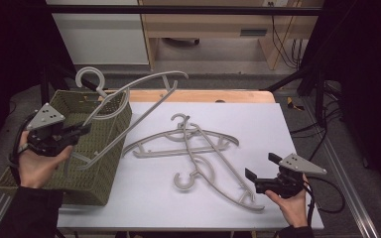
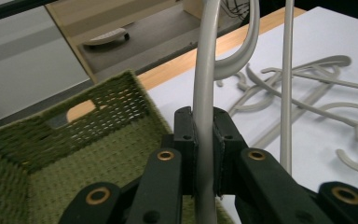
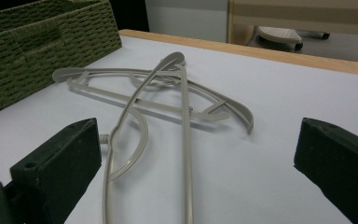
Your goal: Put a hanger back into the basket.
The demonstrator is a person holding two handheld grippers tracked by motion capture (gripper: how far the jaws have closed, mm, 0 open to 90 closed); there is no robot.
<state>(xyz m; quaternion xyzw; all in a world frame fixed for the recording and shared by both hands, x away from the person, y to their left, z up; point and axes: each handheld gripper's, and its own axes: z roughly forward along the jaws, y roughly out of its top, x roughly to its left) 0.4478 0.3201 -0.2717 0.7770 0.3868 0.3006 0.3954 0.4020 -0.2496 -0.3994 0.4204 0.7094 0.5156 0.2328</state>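
A: High view: what is gripped by the left gripper (image 1: 82,130)?

B: A grey hanger (image 1: 129,94) is clamped over the green basket (image 1: 106,163). The right gripper (image 1: 260,171) is held wide apart, empty.

A: Anything obscured?

B: The hanger's lower end is hidden behind the jaws.

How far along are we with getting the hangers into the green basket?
None looks fully stowed yet. In hand: the left hand-held gripper is shut on one grey hanger, which leans over the green woven basket, its hook above the rim. Left: two crossed hangers lie on the white table; the right hand-held gripper waits open beside them.
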